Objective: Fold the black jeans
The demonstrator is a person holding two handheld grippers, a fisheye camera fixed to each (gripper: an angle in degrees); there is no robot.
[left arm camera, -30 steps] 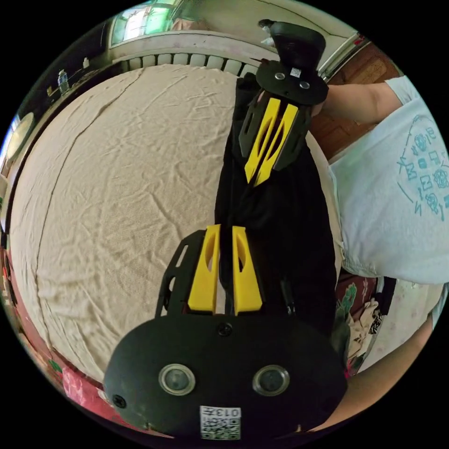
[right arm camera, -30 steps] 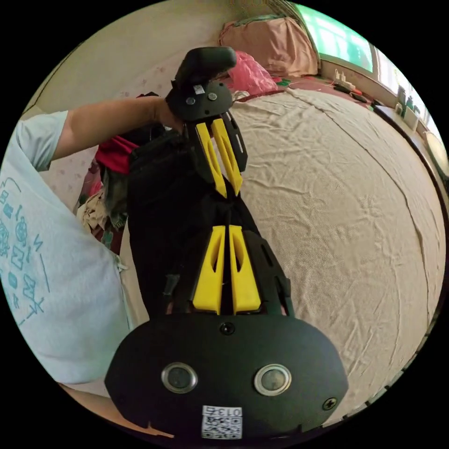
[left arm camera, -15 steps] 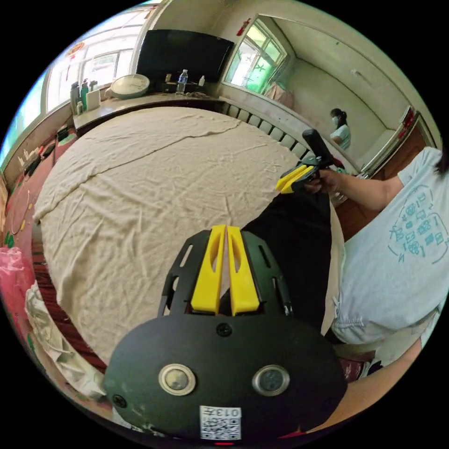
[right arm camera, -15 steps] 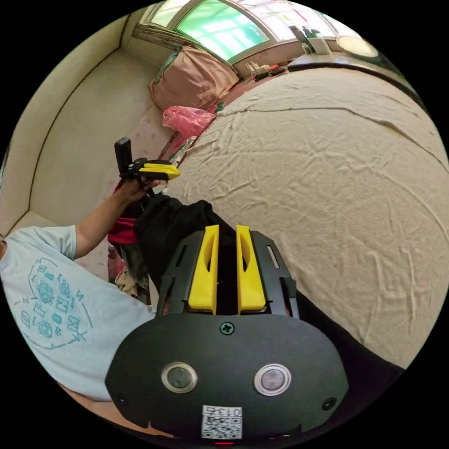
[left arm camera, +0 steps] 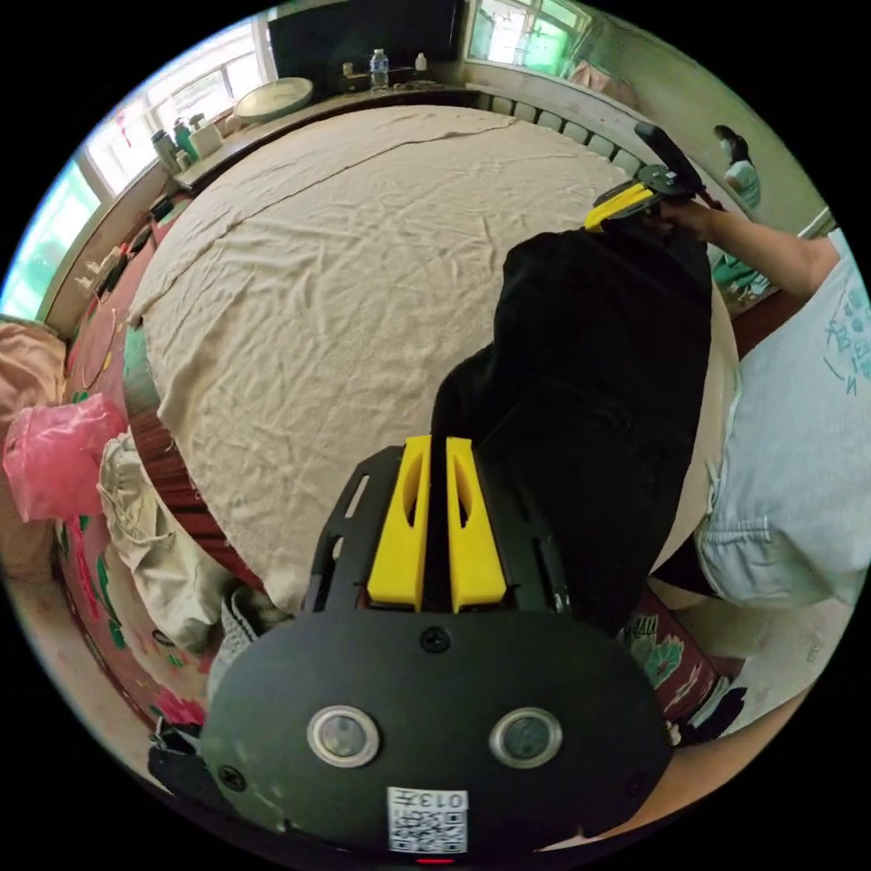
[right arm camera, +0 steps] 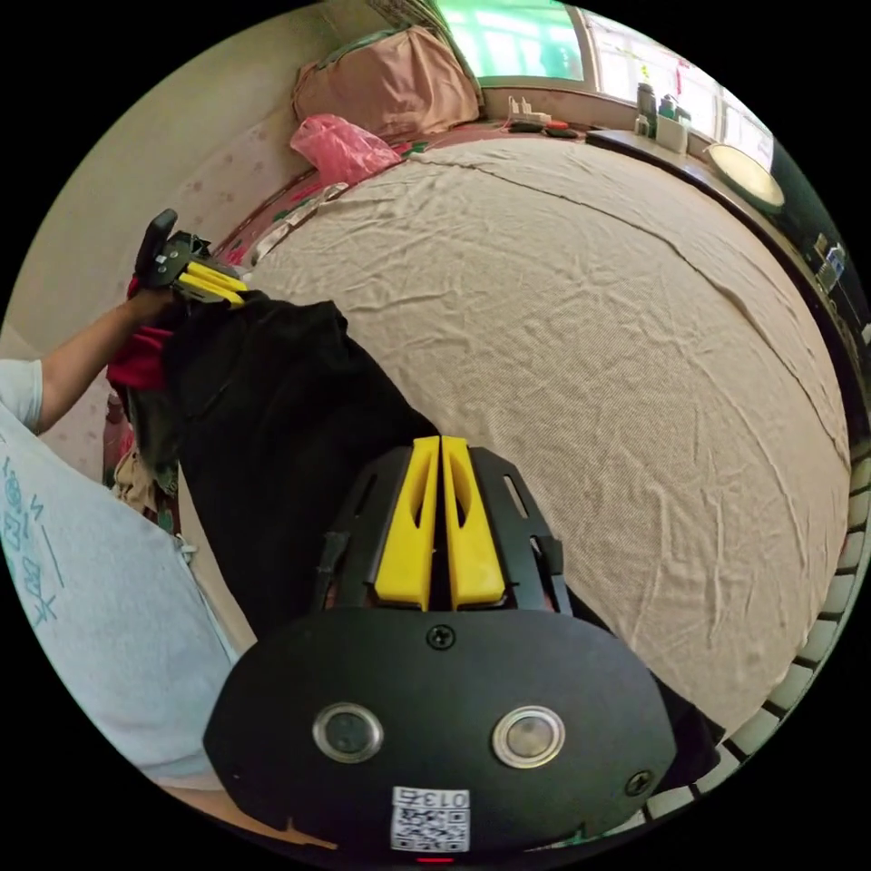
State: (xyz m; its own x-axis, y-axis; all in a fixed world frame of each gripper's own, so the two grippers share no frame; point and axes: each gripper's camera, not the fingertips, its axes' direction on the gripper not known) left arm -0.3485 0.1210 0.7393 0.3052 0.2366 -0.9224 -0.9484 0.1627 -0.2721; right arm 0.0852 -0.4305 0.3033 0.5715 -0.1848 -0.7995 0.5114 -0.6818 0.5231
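The left tongs (left arm camera: 435, 445) are clamped on an edge of the black jeans (left arm camera: 590, 381), and the right tongs (right arm camera: 441, 443) are clamped on another edge. The jeans hang stretched between them at the near edge of the bed (right arm camera: 590, 318), in front of the person (left arm camera: 798, 490).

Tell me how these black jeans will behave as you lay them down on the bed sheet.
Probably floppy: the black jeans sag in a slack sheet between the left hand-held gripper and the right hand-held gripper. Likely fairly heavy, since the cloth hangs straight with few flutters. It should stay put on the wrinkled bed sheet rather than slide.
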